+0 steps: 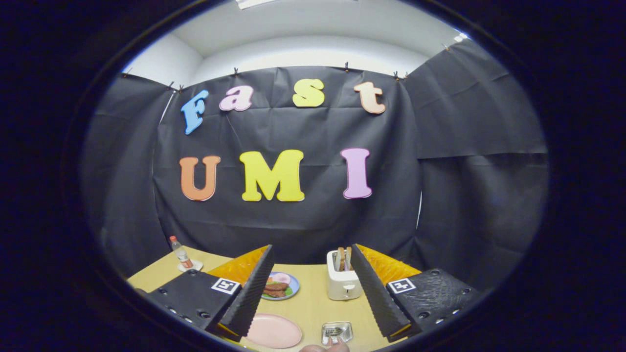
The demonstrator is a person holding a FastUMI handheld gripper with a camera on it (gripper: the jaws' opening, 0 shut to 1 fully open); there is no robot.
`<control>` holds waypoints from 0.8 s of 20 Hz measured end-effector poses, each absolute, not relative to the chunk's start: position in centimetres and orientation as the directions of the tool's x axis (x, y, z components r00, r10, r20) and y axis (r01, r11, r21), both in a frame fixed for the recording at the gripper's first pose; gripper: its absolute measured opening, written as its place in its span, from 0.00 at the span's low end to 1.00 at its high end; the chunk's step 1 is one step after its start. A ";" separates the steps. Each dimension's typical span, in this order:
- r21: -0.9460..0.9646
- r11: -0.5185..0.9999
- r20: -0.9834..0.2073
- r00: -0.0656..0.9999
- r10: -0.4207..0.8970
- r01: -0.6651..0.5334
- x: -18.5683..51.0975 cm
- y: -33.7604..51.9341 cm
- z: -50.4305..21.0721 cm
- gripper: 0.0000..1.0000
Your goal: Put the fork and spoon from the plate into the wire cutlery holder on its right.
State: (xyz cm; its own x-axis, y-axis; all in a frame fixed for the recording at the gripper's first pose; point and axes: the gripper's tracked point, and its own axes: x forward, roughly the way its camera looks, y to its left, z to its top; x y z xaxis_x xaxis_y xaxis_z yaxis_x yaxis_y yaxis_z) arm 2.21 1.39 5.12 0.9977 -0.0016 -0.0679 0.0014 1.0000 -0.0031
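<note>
My gripper (311,248) is open and held well above the table, nothing between its fingers. Low between the fingers lies a pink plate (274,331) on the wooden table (313,303). To its right stands the shiny wire cutlery holder (336,332), seen from above. What lies in the holder is too small to tell. I cannot make out a fork or spoon on the pink plate. A person's fingertips (326,347) show just below the holder.
Beyond the pink plate sits a blue plate of food (279,286). A white toaster (344,281) with two slices in it stands behind the holder. A small bottle (182,254) stands on a coaster at the table's far left. Black cloth walls close the booth.
</note>
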 end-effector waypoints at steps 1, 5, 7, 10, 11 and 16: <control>-0.010 1.000 -0.063 0.998 -0.007 0.006 1.5 0.9 5.0 0.94; -0.051 0.999 0.014 1.000 -0.019 0.020 0.1 0.2 6.9 0.94; -0.062 0.998 0.034 0.999 -0.017 0.019 -0.2 0.2 7.2 0.94; -0.041 0.999 0.028 0.999 -0.024 0.025 -0.3 0.0 6.9 0.95; -0.033 0.999 0.024 0.999 -0.026 0.027 -0.3 -0.1 6.7 0.95; -0.003 1.000 0.018 1.000 -0.025 0.025 0.3 -0.1 6.0 0.96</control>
